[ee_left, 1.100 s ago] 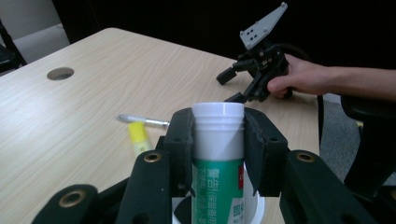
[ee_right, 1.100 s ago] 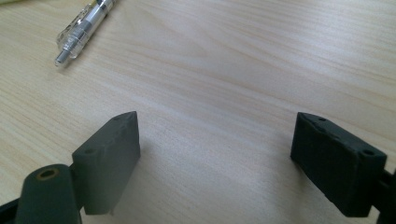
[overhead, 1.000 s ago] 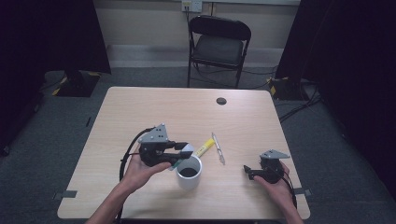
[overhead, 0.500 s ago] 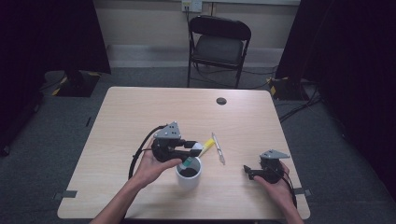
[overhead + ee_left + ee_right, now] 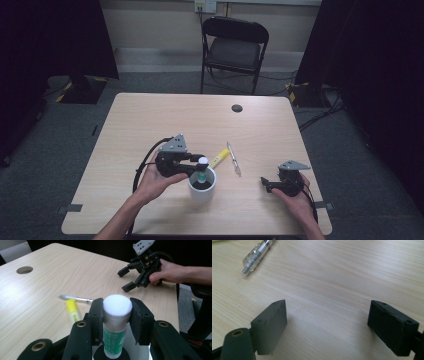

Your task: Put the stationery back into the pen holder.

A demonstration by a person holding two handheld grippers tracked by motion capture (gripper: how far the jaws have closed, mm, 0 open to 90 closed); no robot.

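My left gripper (image 5: 201,162) is shut on the white cap of a green-labelled glue stick (image 5: 201,177), which it holds upright. The stick's lower end reaches into a white cup (image 5: 202,198) near the table's front middle. In the left gripper view the jaws (image 5: 117,312) clamp both sides of the glue stick (image 5: 114,337). A yellow highlighter (image 5: 219,158) and a clear pen (image 5: 233,159) lie just right of the cup. My right gripper (image 5: 265,184) rests open near the front right, with bare table between its fingers (image 5: 327,325) and the pen (image 5: 258,255) beyond them.
A round cable hole (image 5: 236,108) sits in the wooden table (image 5: 150,120) at the back right. A black folding chair (image 5: 235,47) stands behind the table. Cables lie on the floor at the right.
The left gripper has shifted a little above the cup with the glue stick, and the stick now hangs down into the cup. The right gripper has stayed where it was.
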